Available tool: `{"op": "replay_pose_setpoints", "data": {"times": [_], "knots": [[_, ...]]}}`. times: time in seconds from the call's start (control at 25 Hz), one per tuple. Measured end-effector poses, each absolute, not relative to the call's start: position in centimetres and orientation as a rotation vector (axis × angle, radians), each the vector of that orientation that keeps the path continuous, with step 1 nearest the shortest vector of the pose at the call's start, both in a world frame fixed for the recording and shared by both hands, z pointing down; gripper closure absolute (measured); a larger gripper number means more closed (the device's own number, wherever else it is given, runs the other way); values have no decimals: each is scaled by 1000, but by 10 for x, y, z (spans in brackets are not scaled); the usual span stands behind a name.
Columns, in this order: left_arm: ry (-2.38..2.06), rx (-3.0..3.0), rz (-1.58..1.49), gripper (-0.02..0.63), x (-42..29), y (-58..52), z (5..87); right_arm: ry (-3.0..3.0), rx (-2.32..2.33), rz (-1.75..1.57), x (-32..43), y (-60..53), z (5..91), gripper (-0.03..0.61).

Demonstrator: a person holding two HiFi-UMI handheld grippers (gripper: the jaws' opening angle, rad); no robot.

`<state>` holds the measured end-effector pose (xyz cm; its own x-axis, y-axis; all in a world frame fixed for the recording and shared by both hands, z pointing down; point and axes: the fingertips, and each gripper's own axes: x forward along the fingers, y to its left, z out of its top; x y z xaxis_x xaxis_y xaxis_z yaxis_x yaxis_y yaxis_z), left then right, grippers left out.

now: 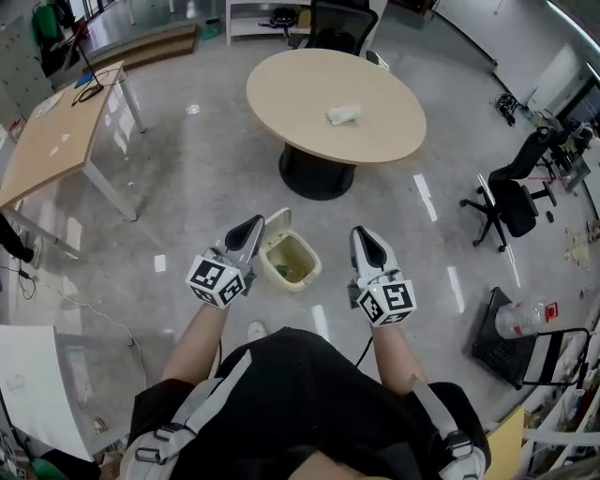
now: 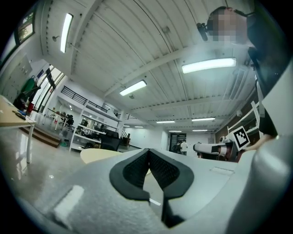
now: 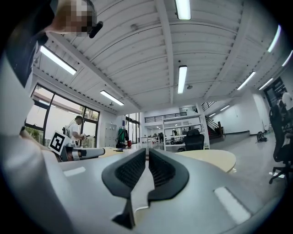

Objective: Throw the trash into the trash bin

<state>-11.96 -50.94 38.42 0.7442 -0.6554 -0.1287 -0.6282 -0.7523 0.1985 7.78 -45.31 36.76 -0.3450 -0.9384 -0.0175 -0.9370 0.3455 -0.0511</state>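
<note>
A crumpled white piece of trash (image 1: pixel 343 114) lies on the round beige table (image 1: pixel 309 98), far ahead of both grippers. A small cream trash bin (image 1: pixel 289 260) stands on the floor with its lid flipped up, between the two grippers in the head view. My left gripper (image 1: pixel 251 226) (image 2: pixel 149 153) is raised and points level, its dark pads closed together with nothing between them. My right gripper (image 1: pixel 366 235) (image 3: pixel 147 153) is held the same way to the right of the bin, pads nearly touching and empty. Each gripper view shows the other gripper's marker cube off to the side.
A wooden desk (image 1: pixel 56 141) stands at the left, and a black office chair (image 1: pixel 511 202) at the right. Another chair (image 1: pixel 342 23) sits behind the round table. A black rack (image 1: pixel 506 342) with a plastic bottle is at the lower right. Polished floor lies between bin and table.
</note>
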Motion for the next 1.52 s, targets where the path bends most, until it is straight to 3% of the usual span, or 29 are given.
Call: {"op": "replay_pose_setpoints", "data": {"times": [0.36, 0.8, 1.52], "knots": [[-1069, 2765, -338, 612, -88, -444, 367, 2465, -1769, -128, 119, -401, 380, 551], [-1256, 2655, -218, 612, -122, -359, 402, 2554, -1661, -200, 109, -348, 410, 572], [-1163, 2754, -278, 612, -169, -379, 377, 2510, -1785, -134, 78, -340, 388, 572]]}}
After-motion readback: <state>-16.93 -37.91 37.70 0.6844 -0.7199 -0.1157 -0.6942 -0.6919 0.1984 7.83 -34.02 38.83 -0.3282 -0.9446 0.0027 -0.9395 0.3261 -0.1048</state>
